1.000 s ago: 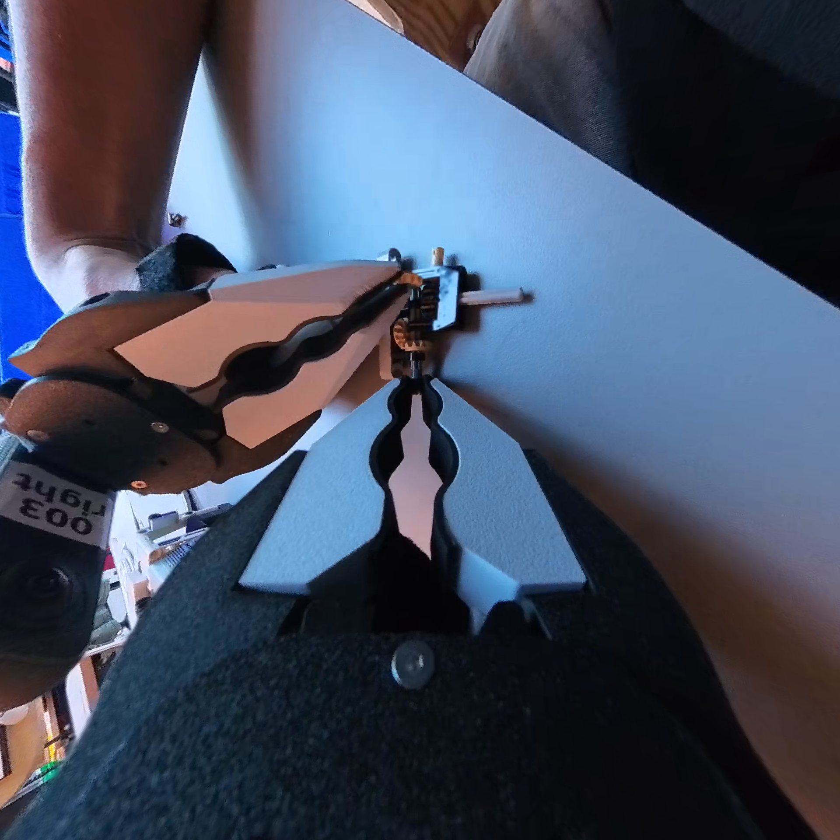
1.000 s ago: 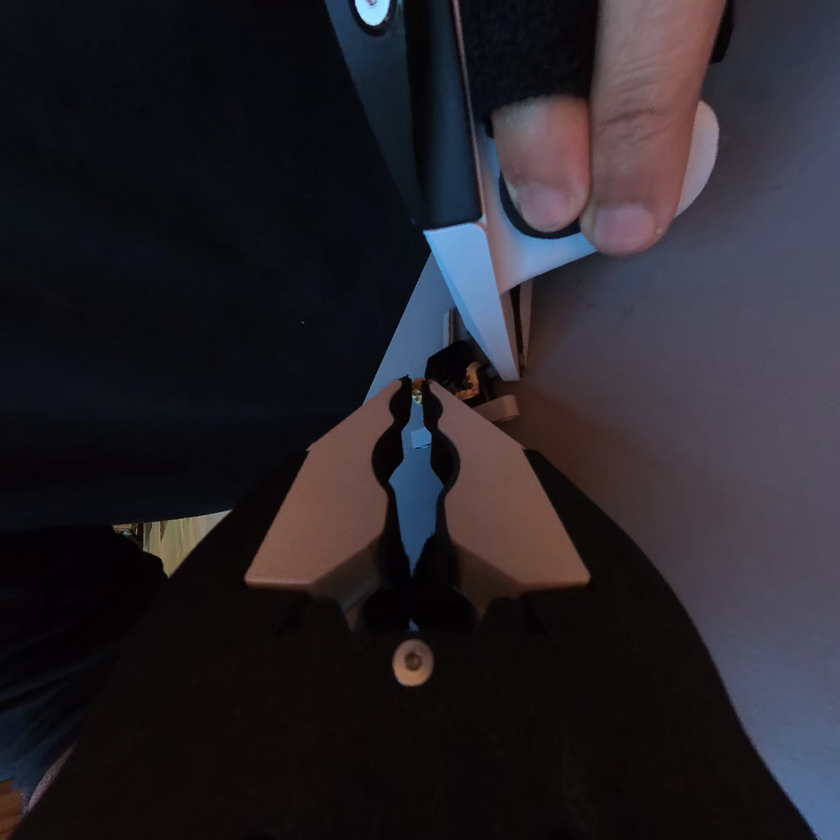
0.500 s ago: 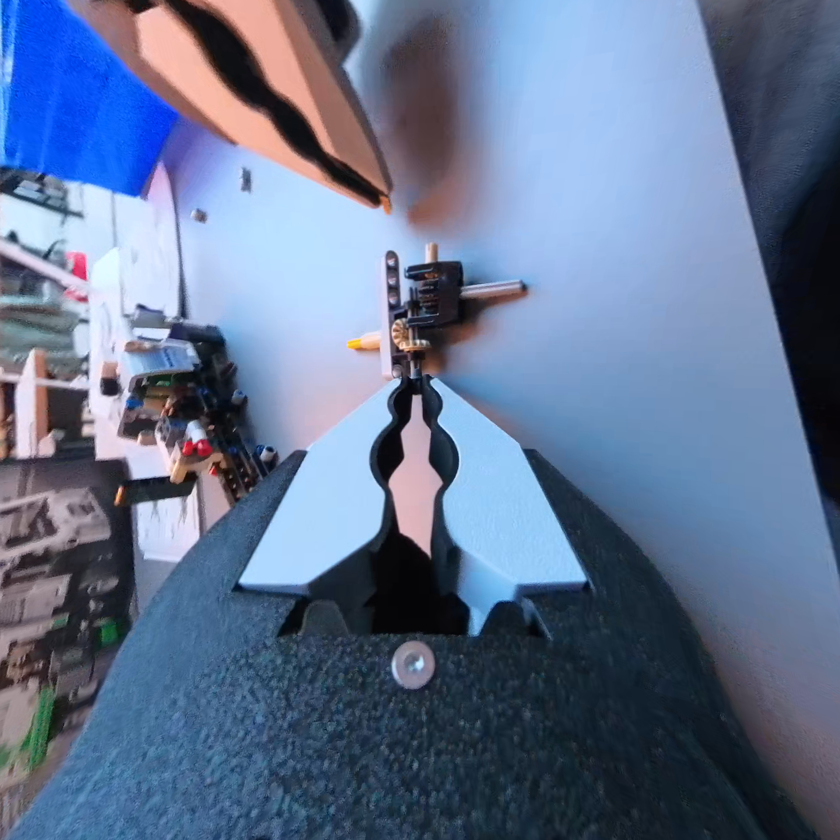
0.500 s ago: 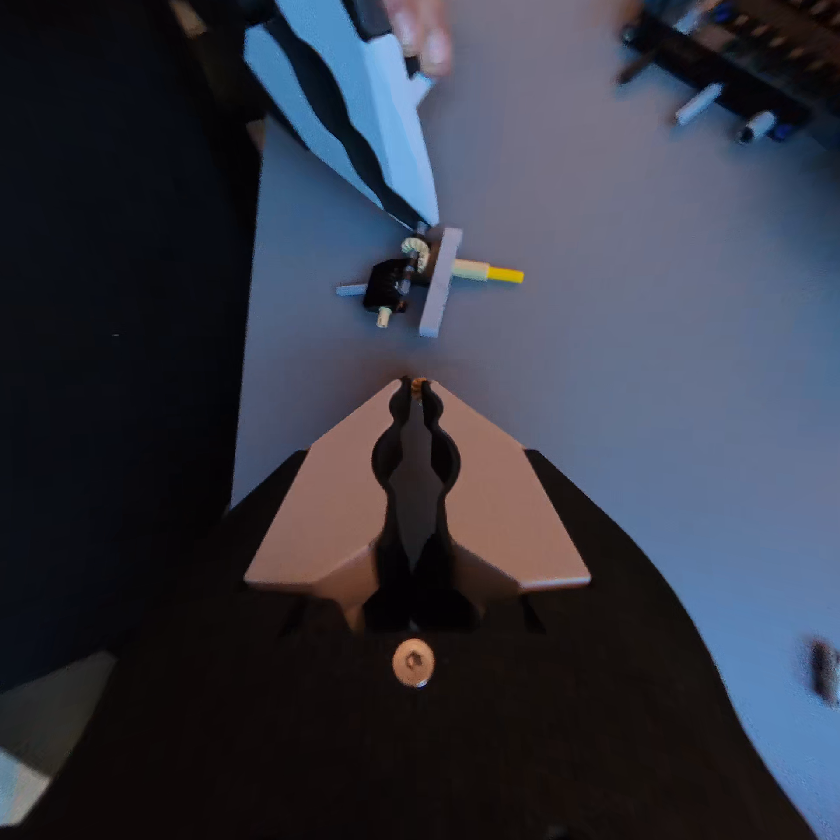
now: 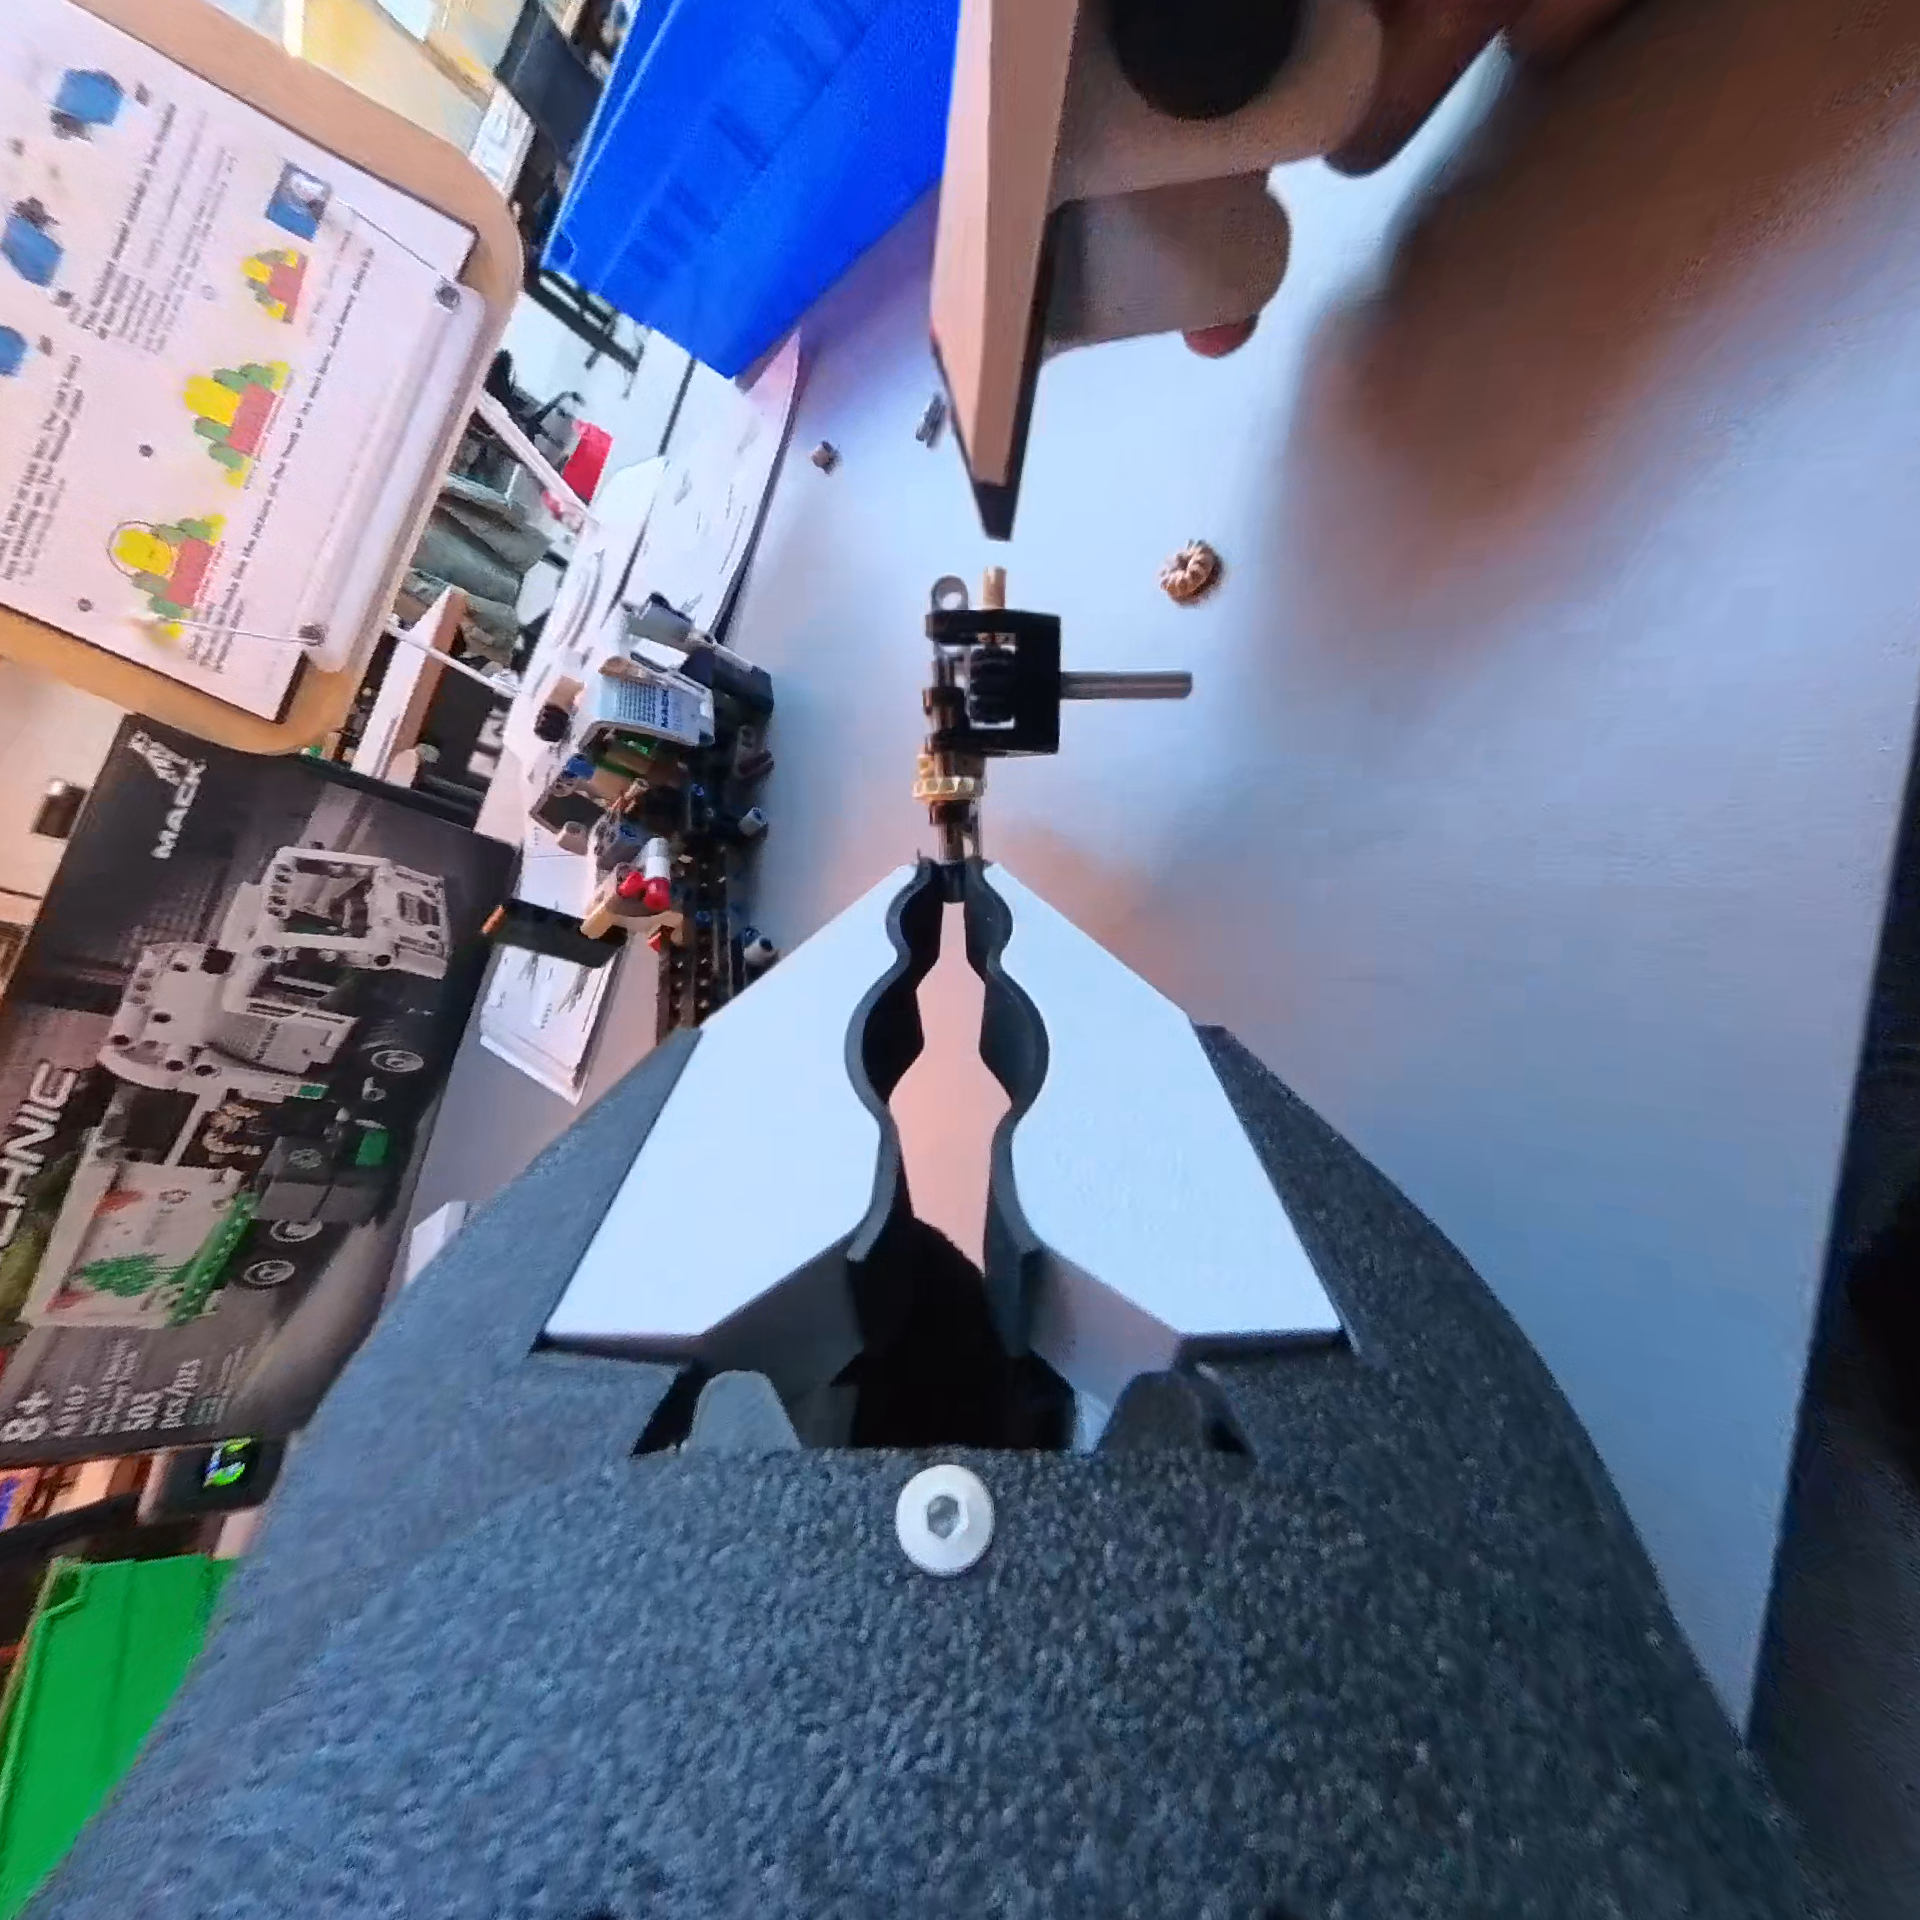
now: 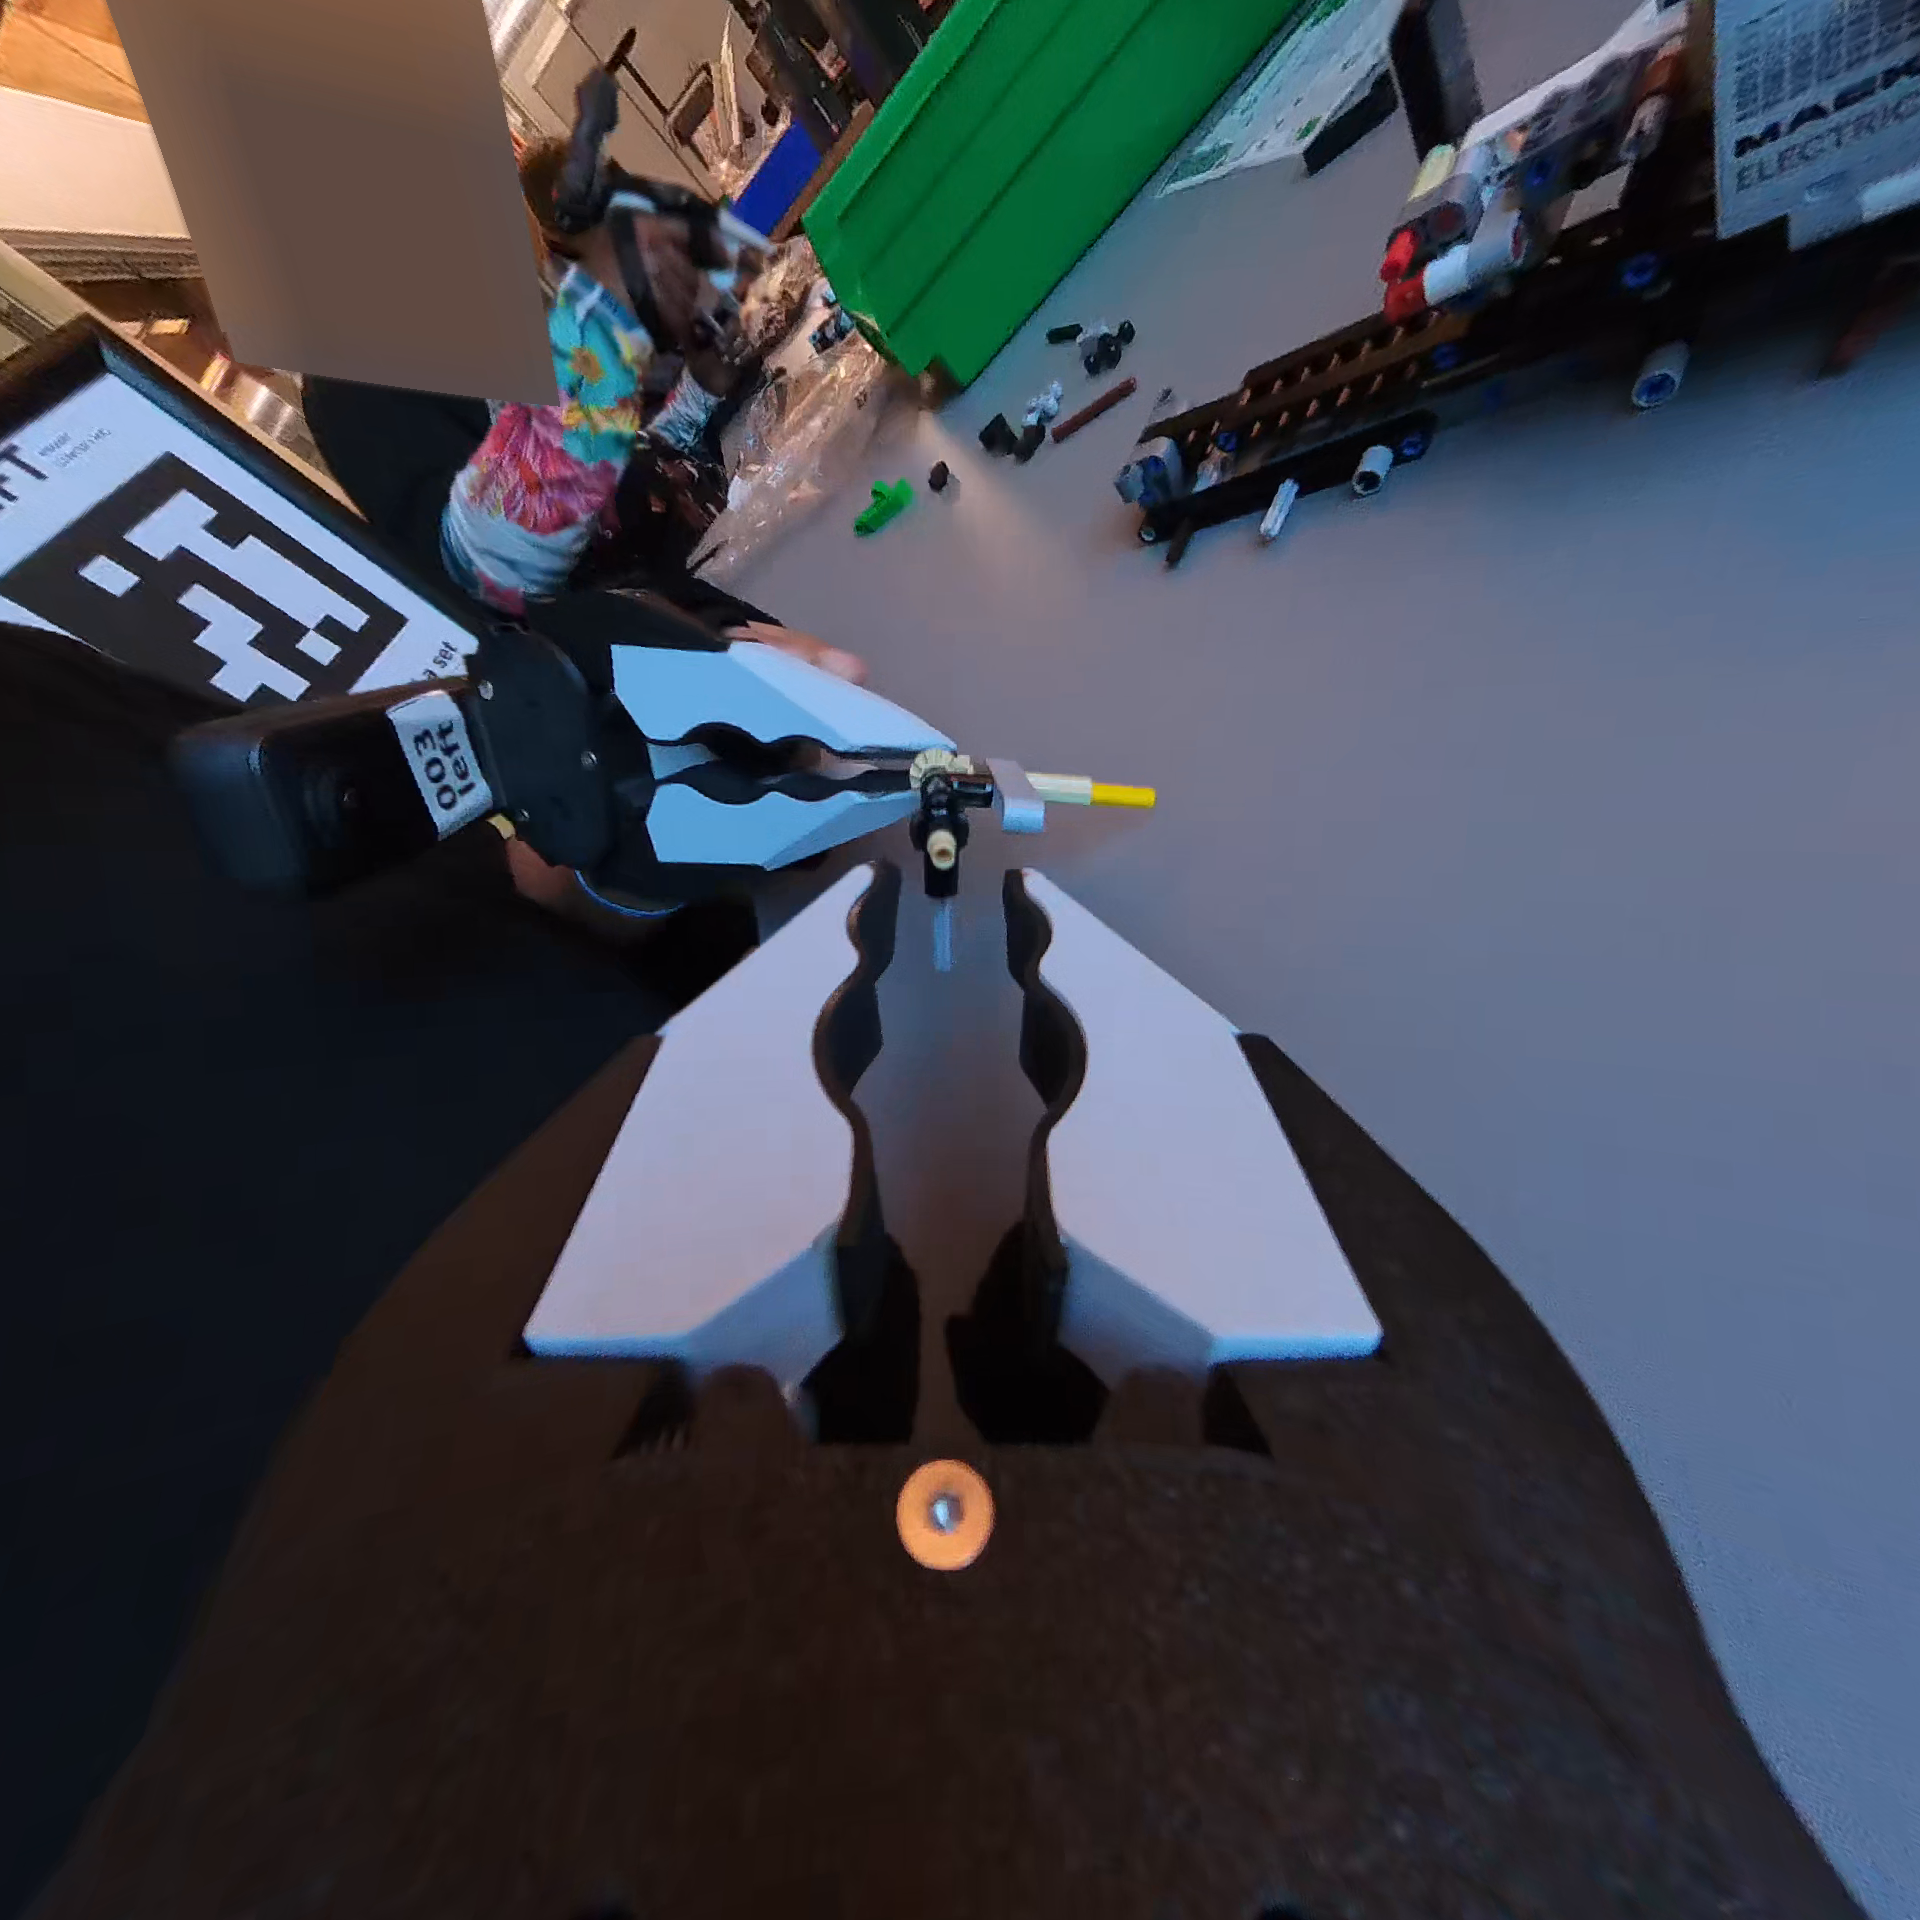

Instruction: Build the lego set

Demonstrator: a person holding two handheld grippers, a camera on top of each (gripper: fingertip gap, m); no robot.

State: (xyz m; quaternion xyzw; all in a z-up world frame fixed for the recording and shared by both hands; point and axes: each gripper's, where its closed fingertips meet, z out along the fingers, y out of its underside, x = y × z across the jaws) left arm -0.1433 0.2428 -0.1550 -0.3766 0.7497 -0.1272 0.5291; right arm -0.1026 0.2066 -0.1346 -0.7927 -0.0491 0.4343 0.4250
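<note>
Green bin (image 6: 997,166) beyond loose pieces (image 6: 1049,405)

Writing present, wording not repeated here.
- Black set box (image 5: 229,1091), upright at worktop's far edge: white lettering, numerals, truck picture.
- Partly built model (image 5: 665,790) before box: small white printed panel.
- Wooden board (image 5: 208,343) beyond worktop edge: sheet with text lines, coloured brick figures.
- Left gripper (image 6: 914,774): white label (image 6: 442,767) with black characters on body; black-and-white square marker (image 6: 208,582) behind.
- Booklet pages (image 5: 717,488) on worktop: print too small to read.
</note>
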